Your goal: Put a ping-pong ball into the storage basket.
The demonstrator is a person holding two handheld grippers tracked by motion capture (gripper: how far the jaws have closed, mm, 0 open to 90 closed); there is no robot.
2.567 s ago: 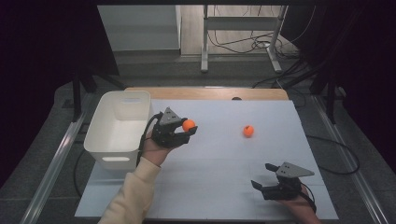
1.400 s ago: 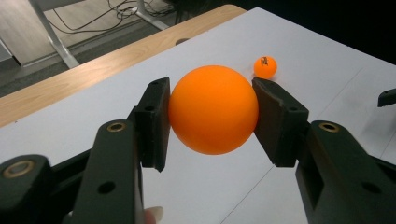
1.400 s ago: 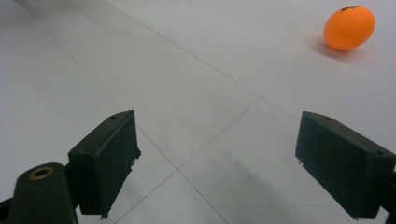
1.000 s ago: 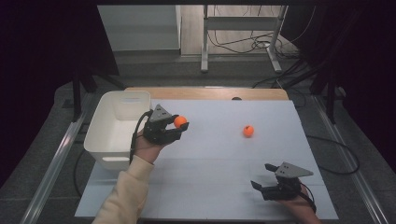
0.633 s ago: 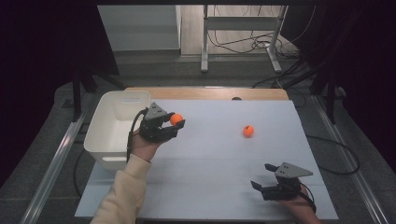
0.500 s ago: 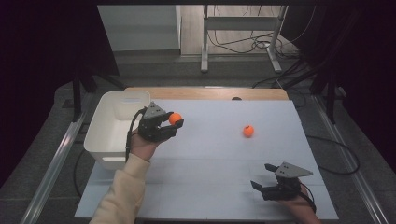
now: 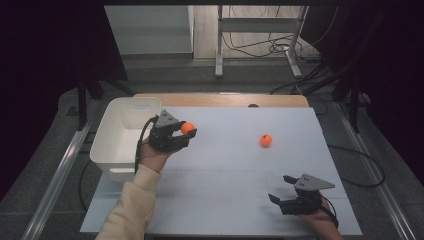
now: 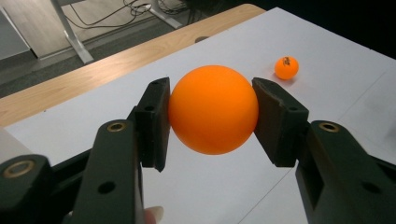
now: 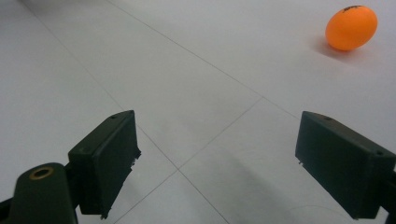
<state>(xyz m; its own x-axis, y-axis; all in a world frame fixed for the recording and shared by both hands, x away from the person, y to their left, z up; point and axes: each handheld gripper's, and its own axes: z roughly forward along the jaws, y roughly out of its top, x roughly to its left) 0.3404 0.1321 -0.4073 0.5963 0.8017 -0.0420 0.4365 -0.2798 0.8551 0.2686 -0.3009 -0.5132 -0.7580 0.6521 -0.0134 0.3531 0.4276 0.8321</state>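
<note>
The right gripper sits nearest the person on the white table, far from the white bin, its jaws spread wide with nothing between them. Farther off, the left gripper pinches an orange ball just beside the bin. A second ball lies well away from the bin.

We count two orange balls: one ball just beside the white bin, and a second ball well apart from the bin. We count one bin, one white table beneath it, and two grippers.
</note>
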